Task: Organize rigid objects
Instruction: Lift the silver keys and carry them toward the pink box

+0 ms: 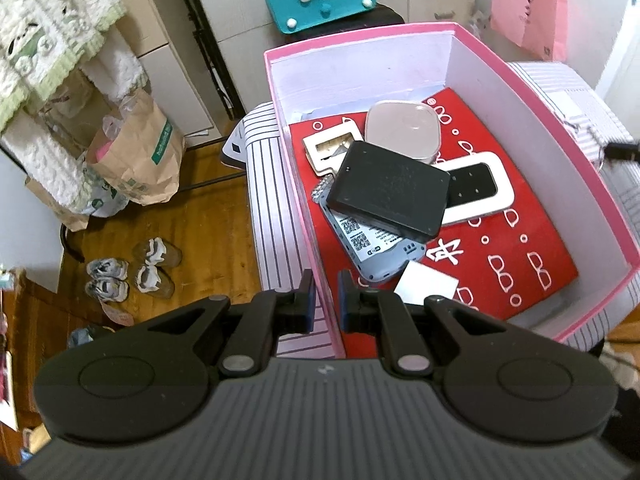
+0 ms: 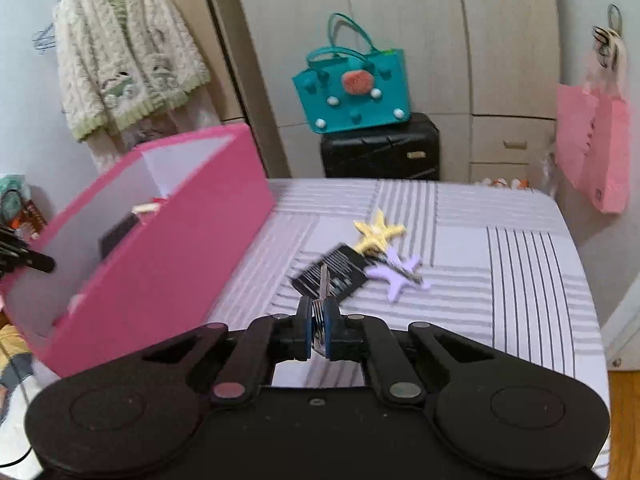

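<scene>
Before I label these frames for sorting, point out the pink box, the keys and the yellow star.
pink box (image 1: 540, 92), left wrist view, on its white inner wall.
keys (image 2: 323, 280), right wrist view, on the blade sticking up.
yellow star (image 2: 378, 234), right wrist view, on its middle.

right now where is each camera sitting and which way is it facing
Left wrist: on the left tongs, angled steeply down into the pink box of gadgets; only its own two fingers show, clamped on the box's near wall.
Right wrist: on the right tongs, looking across the striped bed toward the wardrobe; its fingers pinch a bunch of keys.
Shared: the pink box, the bed, the teal bag, the cream cardigan, the hanging pink bag.
</scene>
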Demonstrator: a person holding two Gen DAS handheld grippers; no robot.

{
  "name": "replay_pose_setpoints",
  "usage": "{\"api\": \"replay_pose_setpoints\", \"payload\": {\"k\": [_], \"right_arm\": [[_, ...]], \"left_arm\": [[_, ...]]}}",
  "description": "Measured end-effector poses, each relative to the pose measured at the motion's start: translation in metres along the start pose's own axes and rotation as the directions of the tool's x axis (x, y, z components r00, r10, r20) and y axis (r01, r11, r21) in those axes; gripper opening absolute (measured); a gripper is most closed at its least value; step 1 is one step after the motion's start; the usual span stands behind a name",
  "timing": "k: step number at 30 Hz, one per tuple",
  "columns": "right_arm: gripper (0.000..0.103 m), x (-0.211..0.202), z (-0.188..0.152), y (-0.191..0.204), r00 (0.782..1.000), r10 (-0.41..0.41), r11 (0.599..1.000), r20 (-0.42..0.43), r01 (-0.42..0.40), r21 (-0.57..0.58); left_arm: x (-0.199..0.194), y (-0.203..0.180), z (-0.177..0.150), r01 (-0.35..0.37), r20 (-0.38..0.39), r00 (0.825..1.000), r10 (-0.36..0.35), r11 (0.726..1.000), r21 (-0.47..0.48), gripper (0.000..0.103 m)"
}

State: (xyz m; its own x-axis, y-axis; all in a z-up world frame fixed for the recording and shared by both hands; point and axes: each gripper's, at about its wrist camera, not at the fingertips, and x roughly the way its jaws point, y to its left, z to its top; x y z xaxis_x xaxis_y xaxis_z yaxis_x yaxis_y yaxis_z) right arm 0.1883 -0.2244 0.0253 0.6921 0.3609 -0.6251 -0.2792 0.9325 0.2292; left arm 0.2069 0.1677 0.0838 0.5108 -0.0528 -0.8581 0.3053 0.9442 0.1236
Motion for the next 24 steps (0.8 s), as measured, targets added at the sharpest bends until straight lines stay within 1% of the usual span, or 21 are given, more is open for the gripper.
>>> {"api": "replay_pose_setpoints", "payload": {"k": [3,7,9,12,13,15,19,21,22,24], "right_arm": [[0.007,-0.011,0.015,0.007,0.999,0.024,1.0,0.021,-0.024,-0.004],[0.007,-0.023,0.036,0.022,0.996,0.069,0.997,0.048,-0.068,-0.028],[0.007,-0.03,0.047,0.034,0.994,0.089,0.995,0.069,-0.085,-0.056],[0.007,-0.041,0.062,0.055,0.988,0.108,0.988,0.11,-0.094,-0.123],[0.007,-0.044,0.067,0.062,0.986,0.115,0.985,0.123,-0.097,-0.143],[0.007,-0.048,0.078,0.072,0.979,0.15,0.979,0.134,-0.128,-0.16],[0.007,-0.049,0.09,0.095,0.963,0.238,0.958,0.123,-0.212,-0.191],[0.007,-0.046,0.09,0.109,0.958,0.265,0.945,0.11,-0.235,-0.228],[0.007,-0.042,0.089,0.114,0.955,0.281,0.938,0.093,-0.253,-0.239],[0.007,-0.029,0.085,0.123,0.947,0.318,0.924,0.033,-0.302,-0.234]], "left_arm": [[-0.001,-0.001,0.003,-0.009,-0.007,1.0,0.009,0.999,0.034,0.008],[0.001,-0.001,0.003,-0.011,-0.009,1.0,0.012,0.999,0.045,0.007],[0.001,-0.001,0.003,-0.004,-0.008,1.0,0.005,0.999,0.036,0.007],[0.0,0.005,0.005,0.021,-0.012,1.0,-0.021,1.0,-0.014,0.007],[0.0,0.006,0.005,0.025,-0.009,1.0,-0.025,1.0,-0.013,0.007],[-0.001,0.008,0.006,0.03,-0.008,1.0,-0.03,0.999,-0.015,0.007],[-0.002,0.008,0.006,0.029,-0.004,1.0,-0.029,1.0,-0.009,0.007],[-0.003,0.01,0.005,0.029,0.003,1.0,-0.029,0.999,-0.013,0.007],[-0.003,0.01,0.004,0.03,0.007,1.0,-0.03,0.999,-0.015,0.007],[-0.003,0.009,0.002,0.027,0.016,1.0,-0.027,0.999,-0.018,0.007]]}}
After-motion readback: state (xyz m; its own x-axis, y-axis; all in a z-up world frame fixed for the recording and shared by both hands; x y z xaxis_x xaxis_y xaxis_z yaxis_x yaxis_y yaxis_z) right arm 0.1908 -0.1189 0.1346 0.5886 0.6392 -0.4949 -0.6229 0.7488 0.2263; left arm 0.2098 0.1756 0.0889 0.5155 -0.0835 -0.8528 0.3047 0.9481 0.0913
